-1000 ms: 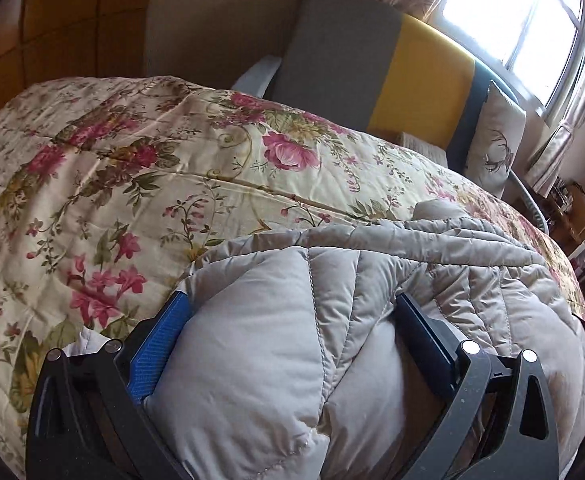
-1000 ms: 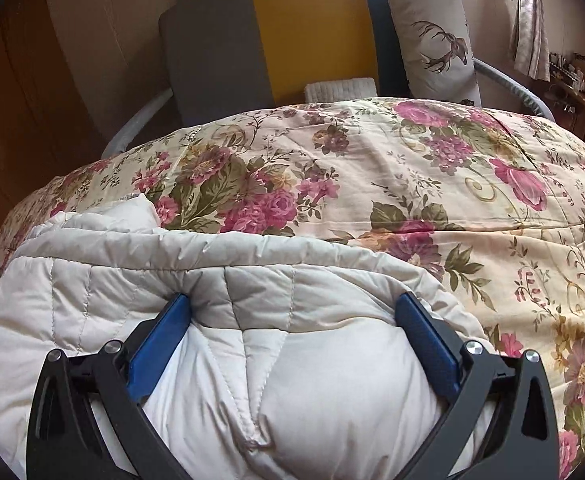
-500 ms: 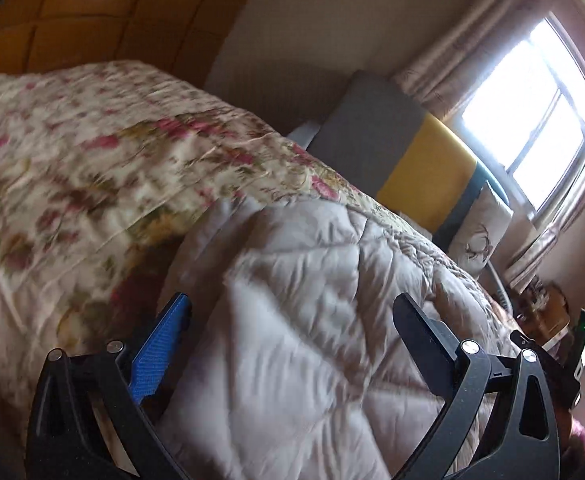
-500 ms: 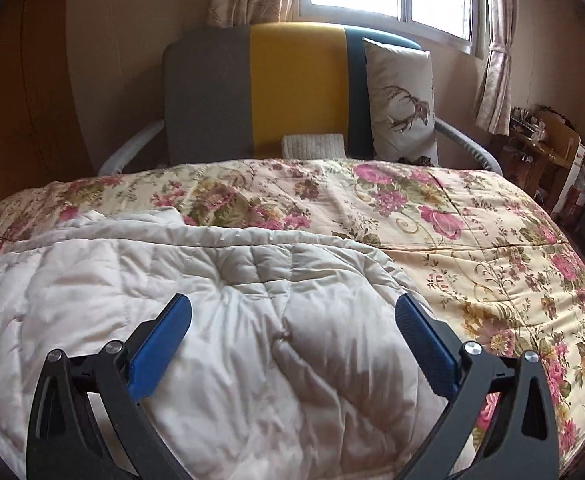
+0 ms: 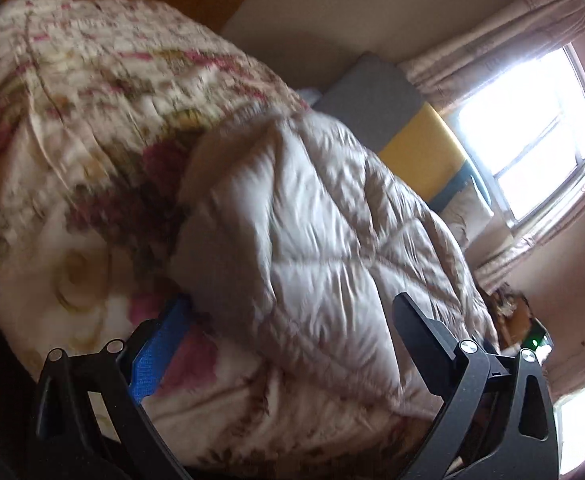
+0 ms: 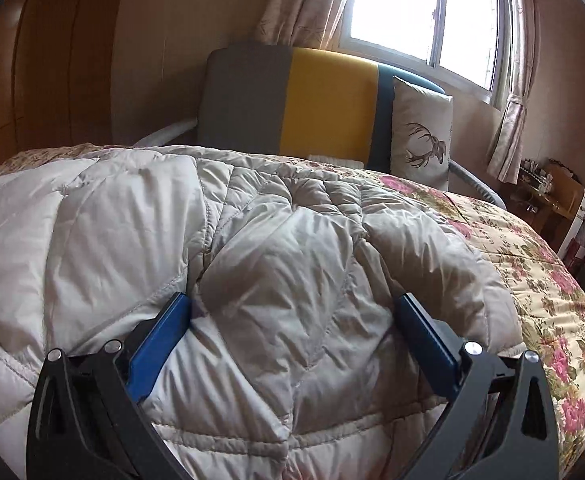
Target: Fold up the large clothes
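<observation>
**Puffy coat lying on a flowered bed, two grippers over it**

A pale beige quilted coat [image 6: 252, 248] lies bunched on a bed covered by a floral quilt [image 6: 540, 264]. In the right wrist view the coat fills the near and left part of the bed, with the quilt bare to its right.

The right gripper [image 6: 292, 312] has its jaws spread wide, and its blue-padded fingers [image 6: 160, 344] press into the coat's puffy fabric on either side of a raised fold. The jaws are not closed on it.

The left wrist view is tilted and blurred. The left gripper [image 5: 288, 316] is also spread wide. Its blue finger sits just beside the coat's edge [image 5: 220, 184], over the quilt [image 5: 72, 128], and the other finger lies over the coat. Whether either touches the fabric cannot be told.

Behind the bed stands a grey, yellow and teal headboard [image 6: 324, 100] with a deer-print pillow [image 6: 420, 136] leaning on it, below a bright curtained window [image 6: 424, 12].
</observation>
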The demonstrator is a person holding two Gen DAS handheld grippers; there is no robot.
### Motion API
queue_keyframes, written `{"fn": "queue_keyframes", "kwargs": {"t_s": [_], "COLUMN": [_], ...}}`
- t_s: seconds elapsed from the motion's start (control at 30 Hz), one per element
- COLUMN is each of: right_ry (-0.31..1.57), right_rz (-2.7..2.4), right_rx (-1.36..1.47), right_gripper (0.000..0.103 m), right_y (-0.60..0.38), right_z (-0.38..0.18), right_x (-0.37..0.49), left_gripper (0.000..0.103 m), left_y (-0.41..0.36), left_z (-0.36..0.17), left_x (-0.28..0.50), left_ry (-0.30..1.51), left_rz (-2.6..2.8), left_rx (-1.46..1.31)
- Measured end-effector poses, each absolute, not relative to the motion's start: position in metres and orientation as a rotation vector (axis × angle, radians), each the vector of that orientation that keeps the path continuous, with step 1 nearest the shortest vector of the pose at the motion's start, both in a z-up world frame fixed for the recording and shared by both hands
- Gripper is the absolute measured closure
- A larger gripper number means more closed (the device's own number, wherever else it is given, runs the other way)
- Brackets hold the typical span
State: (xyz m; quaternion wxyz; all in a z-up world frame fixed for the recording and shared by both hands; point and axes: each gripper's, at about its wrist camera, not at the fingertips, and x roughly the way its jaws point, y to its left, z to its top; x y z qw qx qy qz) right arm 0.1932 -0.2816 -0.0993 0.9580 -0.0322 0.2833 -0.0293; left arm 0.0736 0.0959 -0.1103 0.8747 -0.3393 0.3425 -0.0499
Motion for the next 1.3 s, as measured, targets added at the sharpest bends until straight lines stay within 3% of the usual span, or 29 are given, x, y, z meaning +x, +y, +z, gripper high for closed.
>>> {"fn": "queue_keyframes", "kwargs": {"t_s": [0.1, 0.37, 0.43, 0.5, 0.57, 0.6, 0.63, 0.73, 0.97, 1.1, 1.3], "right_ry": [0.564, 0.555, 0.555, 0.555, 0.561, 0.57, 0.586, 0.632, 0.543, 0.657, 0.6], "right_rz": [-0.063, -0.061, -0.058, -0.058, -0.055, -0.053, -0.052, -0.05, 0.003, 0.063, -0.009], "right_rx": [-0.061, -0.05, -0.048, -0.047, -0.043, -0.042, -0.044, -0.071, -0.08, -0.148, -0.296], "right_gripper": [0.002, 0.002, 0.002, 0.002, 0.002, 0.002, 0.002, 0.002, 0.002, 0.002, 0.002], "right_y": [-0.283, -0.285, -0.287, -0.287, -0.289, -0.29, -0.29, -0.286, -0.244, -0.197, -0.166], "right_z": [-0.1, -0.103, -0.103, -0.103, -0.103, -0.102, -0.099, -0.083, -0.041, -0.082, -0.101], "right_x": [0.191, 0.185, 0.186, 0.186, 0.187, 0.189, 0.19, 0.191, 0.189, 0.216, 0.214], "left_gripper": [0.016, 0.016, 0.023, 0.024, 0.035, 0.055, 0.068, 0.079, 0.079, 0.079, 0.079], "left_y": [0.084, 0.083, 0.089, 0.091, 0.09, 0.09, 0.091, 0.1, 0.125, 0.142, 0.123], "left_z": [-0.119, -0.132, -0.141, -0.142, -0.14, -0.138, -0.137, -0.119, -0.069, -0.07, -0.05], "left_x": [0.076, 0.1, 0.108, 0.116, 0.122, 0.125, 0.128, 0.124, 0.087, 0.069, 0.056], "left_ry": [0.737, 0.667, 0.647, 0.624, 0.609, 0.609, 0.615, 0.575, 0.429, 0.43, 0.416], "left_rz": [-0.191, -0.327, -0.307, -0.291, -0.27, -0.27, -0.274, -0.318, -0.367, -0.321, -0.341], "left_rx": [-0.739, -0.923, -0.999, -1.032, -1.024, -1.014, -1.014, -1.008, -0.886, -0.887, -0.787]}}
